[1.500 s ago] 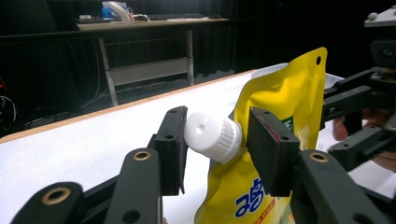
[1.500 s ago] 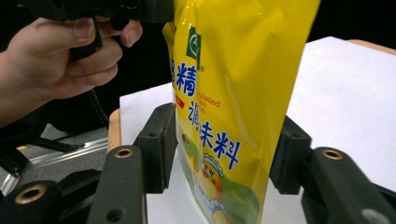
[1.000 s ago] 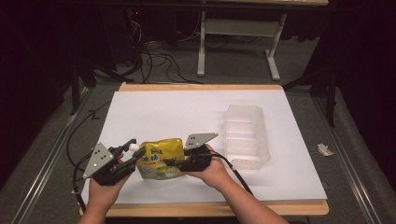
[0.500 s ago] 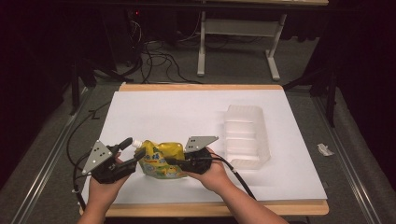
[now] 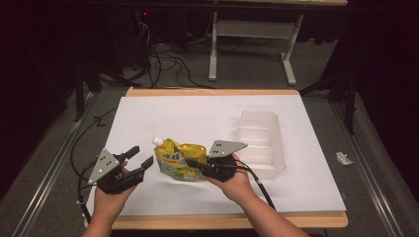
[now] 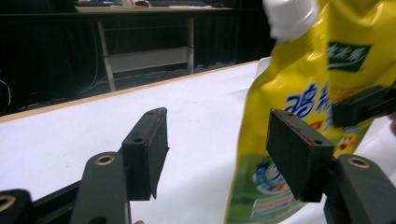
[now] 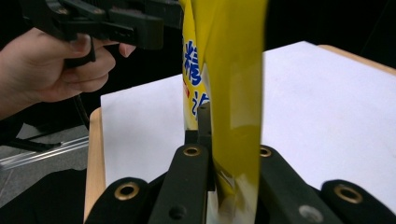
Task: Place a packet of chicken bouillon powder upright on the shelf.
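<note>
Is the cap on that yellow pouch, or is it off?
On. A white cap sits on the yellow pouch spout.

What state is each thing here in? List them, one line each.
Left claw: open, empty, beside the pouch, apart from it.
Right claw: shut on the pouch's edge.
Yellow pouch: held up off the white sheet, spout uppermost.
White cap: on the spout; how tight, can't tell.
Clear tray: on the sheet, nothing visible in it.
</note>
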